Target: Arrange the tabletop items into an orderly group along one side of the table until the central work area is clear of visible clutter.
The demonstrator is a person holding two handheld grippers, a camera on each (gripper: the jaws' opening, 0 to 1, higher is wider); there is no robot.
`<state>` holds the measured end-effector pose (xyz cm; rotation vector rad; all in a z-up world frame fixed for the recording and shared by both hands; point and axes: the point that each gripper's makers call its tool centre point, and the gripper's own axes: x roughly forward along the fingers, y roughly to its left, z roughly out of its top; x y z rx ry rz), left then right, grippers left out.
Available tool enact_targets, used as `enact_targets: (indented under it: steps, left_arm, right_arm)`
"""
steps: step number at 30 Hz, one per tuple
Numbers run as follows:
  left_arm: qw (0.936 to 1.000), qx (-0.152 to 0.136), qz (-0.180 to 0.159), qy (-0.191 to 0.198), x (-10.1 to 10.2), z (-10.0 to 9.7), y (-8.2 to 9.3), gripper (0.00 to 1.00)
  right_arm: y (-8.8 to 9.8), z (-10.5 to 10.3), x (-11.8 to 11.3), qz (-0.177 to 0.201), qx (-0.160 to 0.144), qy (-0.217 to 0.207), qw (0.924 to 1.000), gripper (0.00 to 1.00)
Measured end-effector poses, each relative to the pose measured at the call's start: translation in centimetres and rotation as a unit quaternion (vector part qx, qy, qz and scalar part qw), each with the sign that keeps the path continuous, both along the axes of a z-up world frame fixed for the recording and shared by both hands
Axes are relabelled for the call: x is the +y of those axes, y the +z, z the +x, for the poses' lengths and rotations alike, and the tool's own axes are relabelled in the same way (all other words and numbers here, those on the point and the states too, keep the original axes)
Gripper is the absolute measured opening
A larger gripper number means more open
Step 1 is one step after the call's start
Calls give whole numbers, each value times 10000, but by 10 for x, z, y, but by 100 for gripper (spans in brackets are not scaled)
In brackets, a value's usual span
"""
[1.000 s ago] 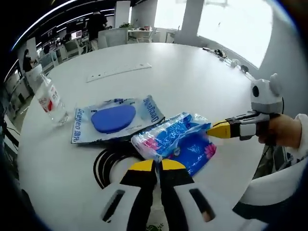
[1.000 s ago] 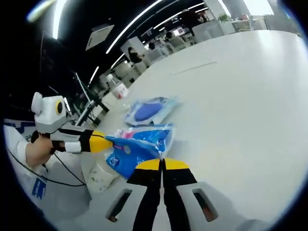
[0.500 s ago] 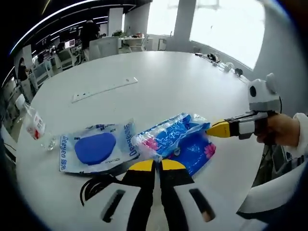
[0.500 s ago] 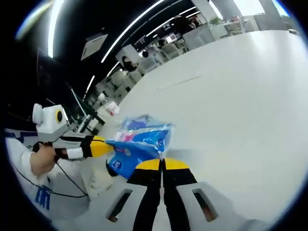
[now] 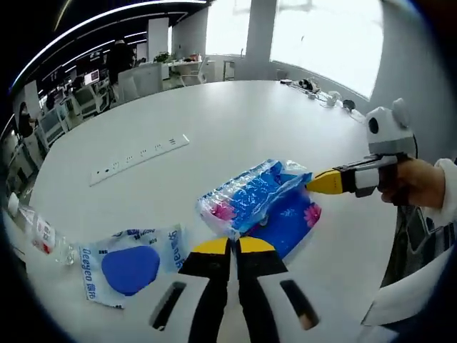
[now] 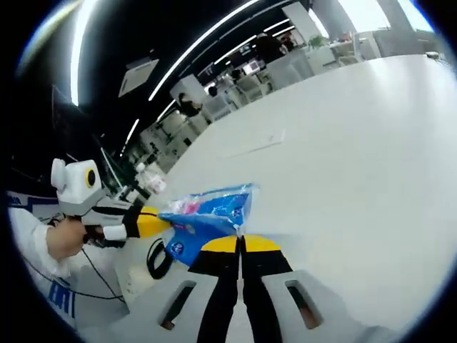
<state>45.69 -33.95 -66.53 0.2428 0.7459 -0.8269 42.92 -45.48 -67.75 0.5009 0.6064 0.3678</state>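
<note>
Between both grippers, blue tissue pack (image 5: pixel 251 196) (plastic-wrapped), left gripper (image 5: pixel 227 246) and right gripper (image 6: pixel 241 244) jaws clamped on it

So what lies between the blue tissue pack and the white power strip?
Bare white table, per the left gripper view, between blue tissue pack and white power strip.

Background, left gripper view: bright window wall (image 5: pixel 325 36) at far end, a white square column (image 5: pixel 259 32) in front of it. Office desks with dark monitors (image 5: pixel 93 78) beyond the table's far-left edge. Right gripper view: long white ceiling light strips (image 6: pixel 207 39) on dark ceiling; a standing person (image 6: pixel 191 107) among distant desks.
</note>
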Motion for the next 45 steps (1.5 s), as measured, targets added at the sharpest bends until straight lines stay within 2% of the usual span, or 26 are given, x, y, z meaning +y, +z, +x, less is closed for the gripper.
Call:
enact_targets:
  steps: [7,16,19,24,29,36,45]
  left_arm:
    - [9997,-144,125,-137,-9,22,2,0]
    - [9998,-97,-135,141,-22,63,15,0]
    - [9996,-66,-184,183,-26,70,16,0]
    - [9998,27,-114,158,-31,72,3,0]
    - [9996,204,-9,206,-29,75,-13,0]
    - [9988,361,9,346,-29,85,-30,0]
    - [9974,619,75,353,-28,85,-57,0]
  right_arm:
    - [8,25,-10,-56,-99,48,9999,0]
    - [28,62,-24,-112,-307,91,9994,0]
    - [29,67,-28,-130,-335,65,9993,0]
    - [18,69,-29,-148,-218,4,9997,0]
    - [1,73,-26,-142,-54,6,9999,0]
    - [-13,80,-25,-165,106,-12,9998,0]
    - [-43,83,-24,-287,412,47,9987,0]
